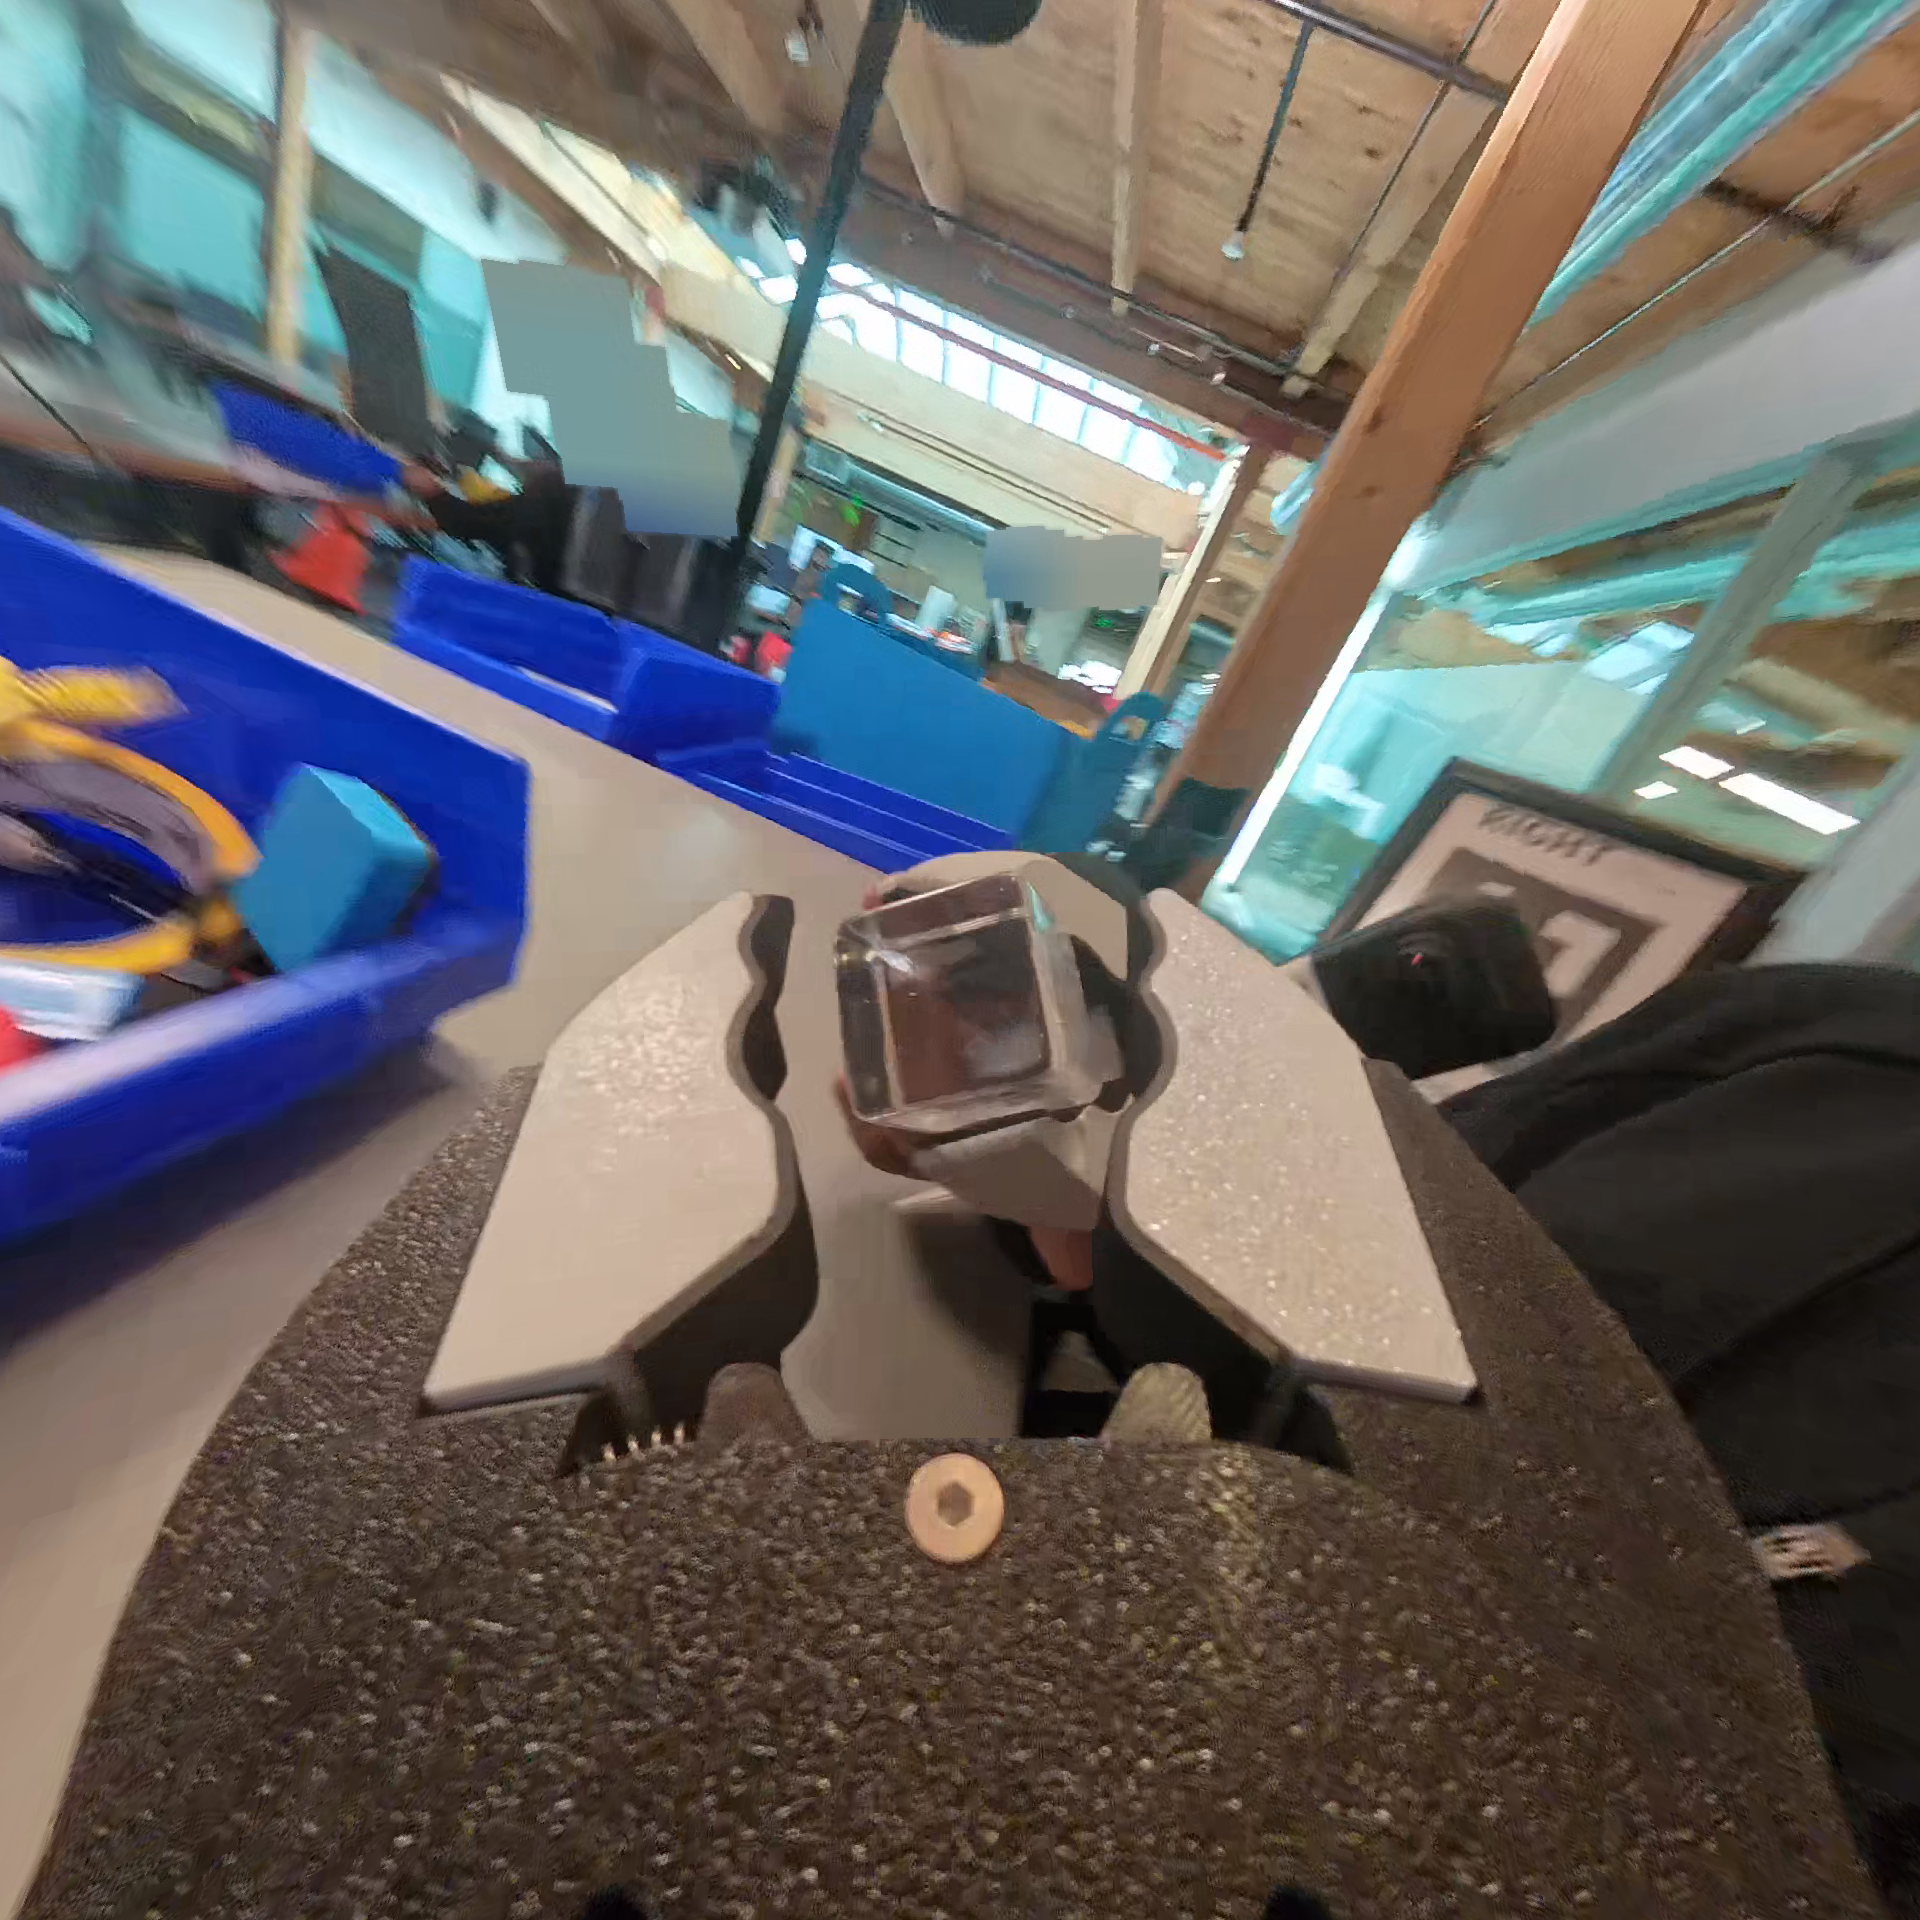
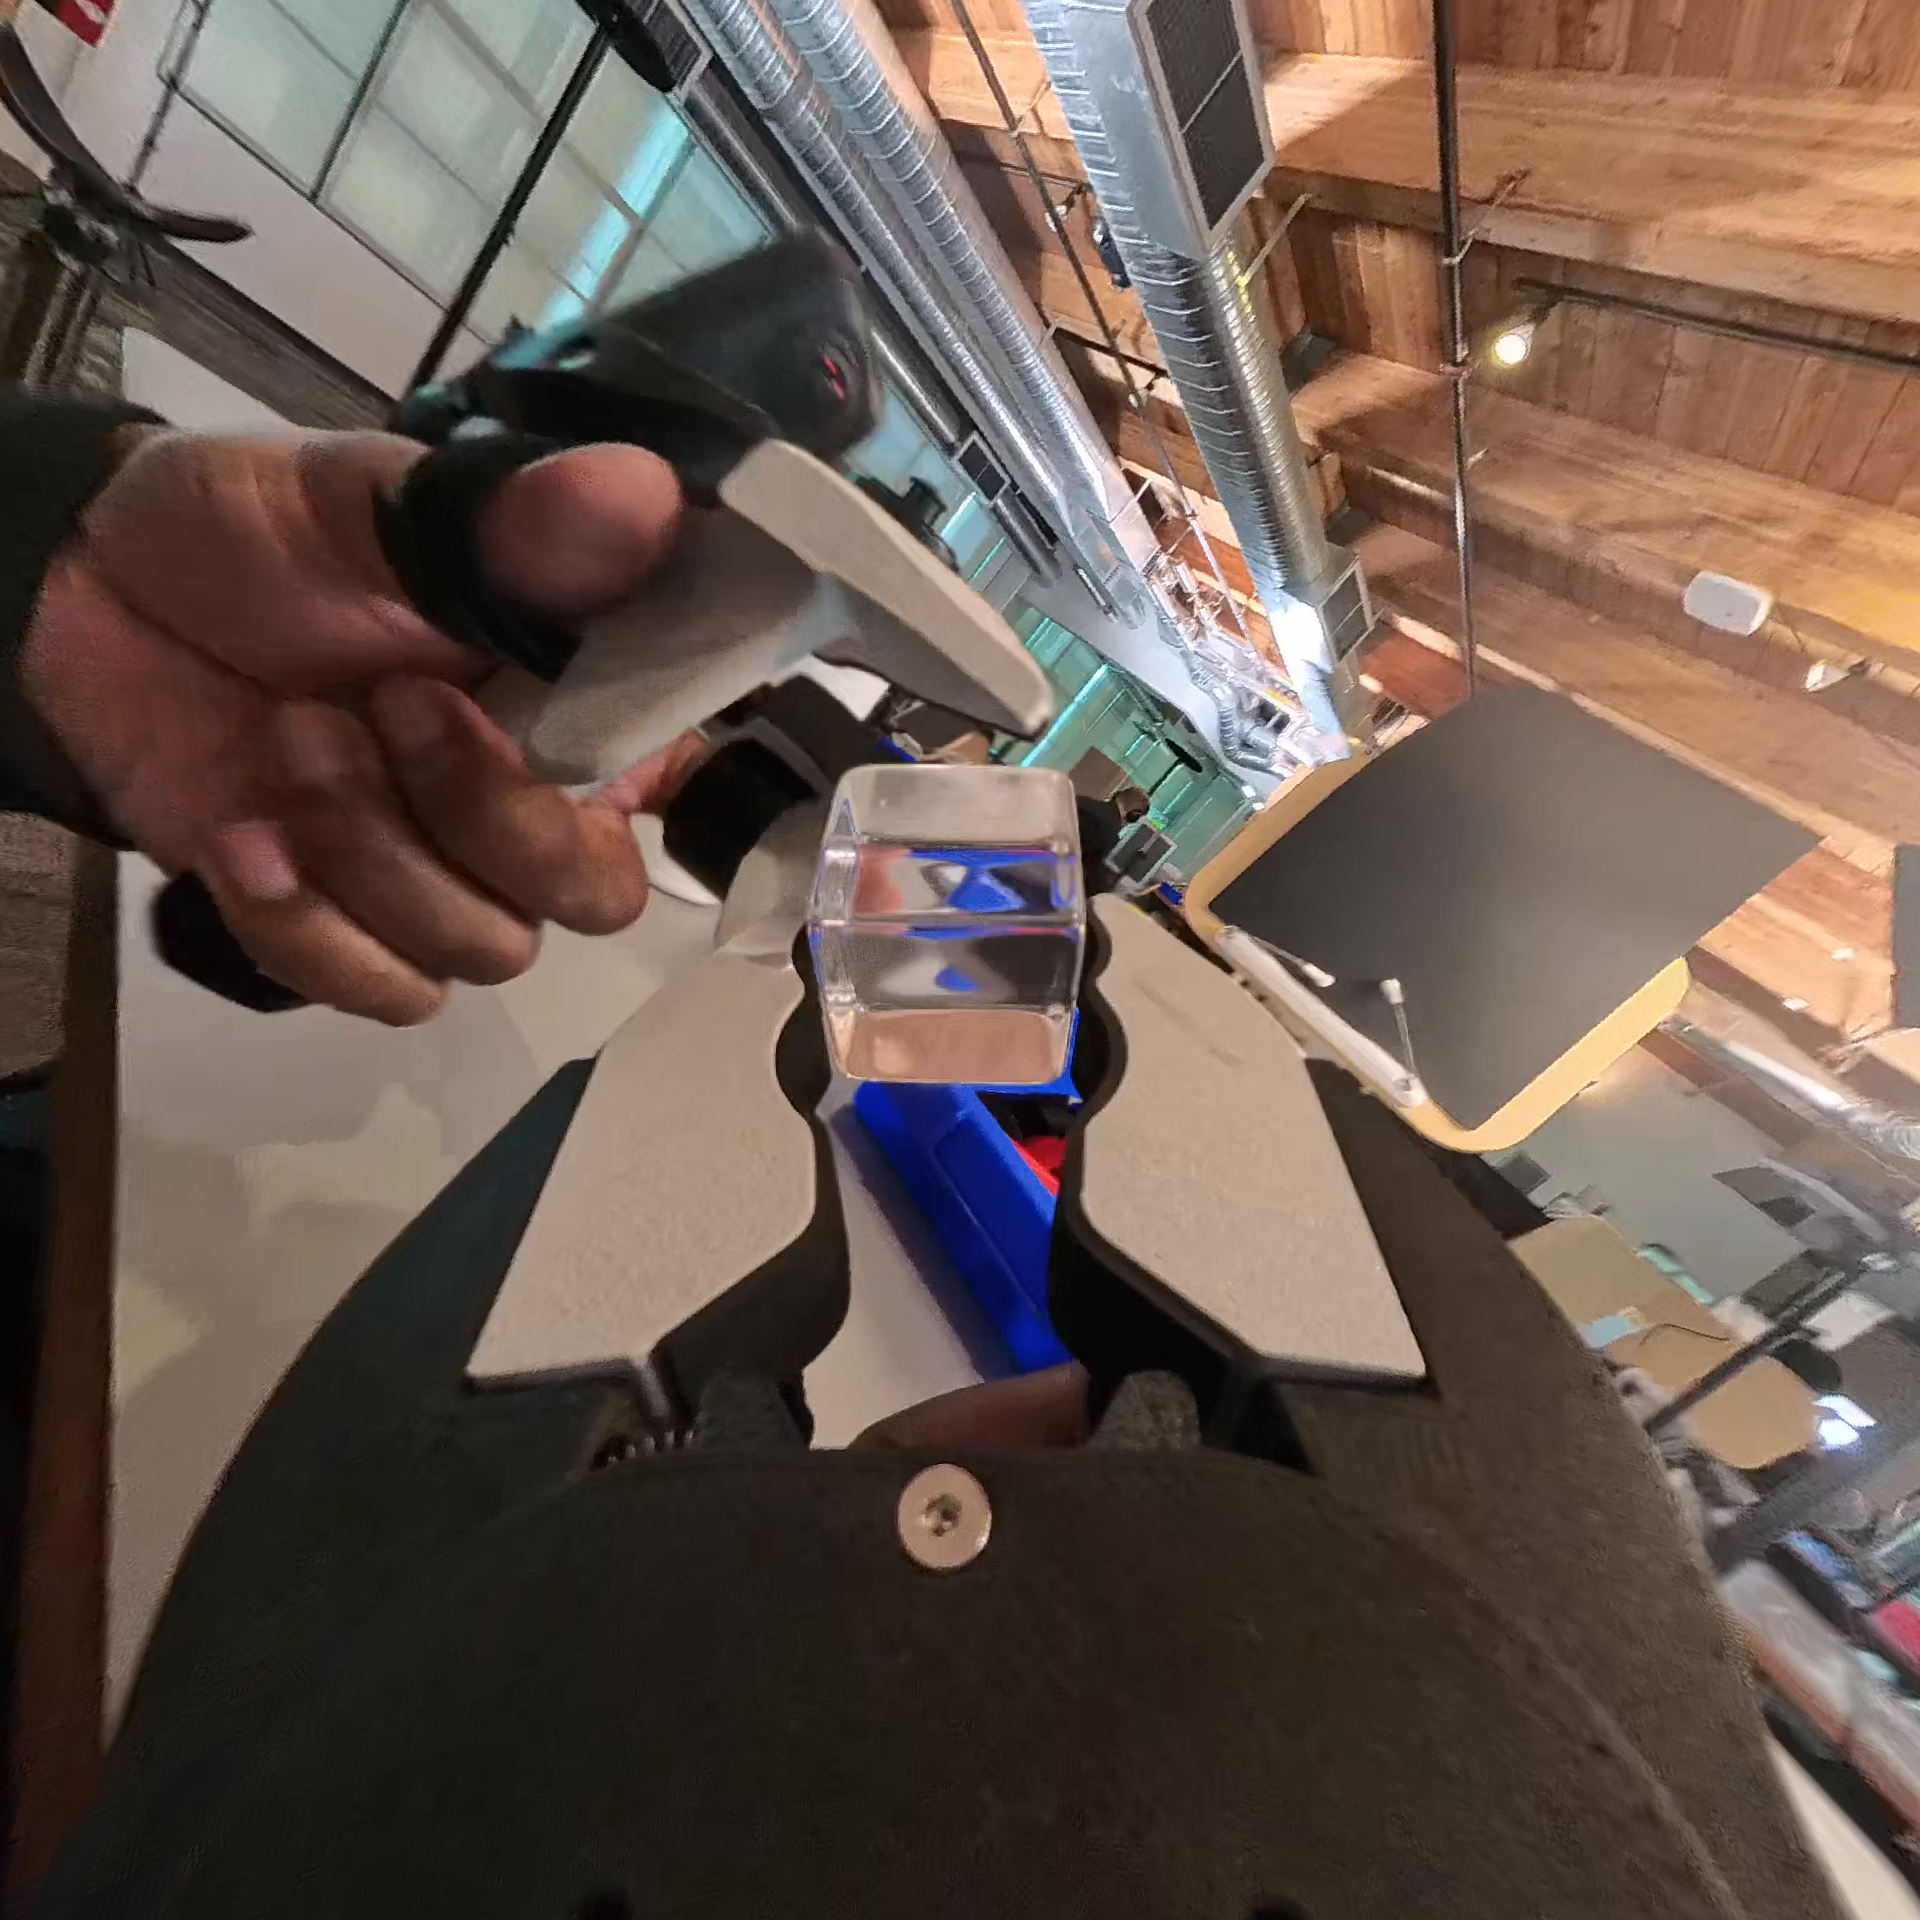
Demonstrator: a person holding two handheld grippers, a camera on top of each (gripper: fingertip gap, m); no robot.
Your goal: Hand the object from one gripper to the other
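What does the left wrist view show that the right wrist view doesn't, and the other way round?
Only the left wrist view shows the blue bin holding a light blue block and yellow items, and the open left gripper around the cube. Only the right wrist view shows the hand holding the left gripper, and the ceiling ducts. Both show the clear cube gripped by the right gripper.

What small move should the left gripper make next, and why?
Probably close the left gripper on the clear cube: its fingers stand open on either side of it, while the right gripper grips the cube. Release only afterwards.
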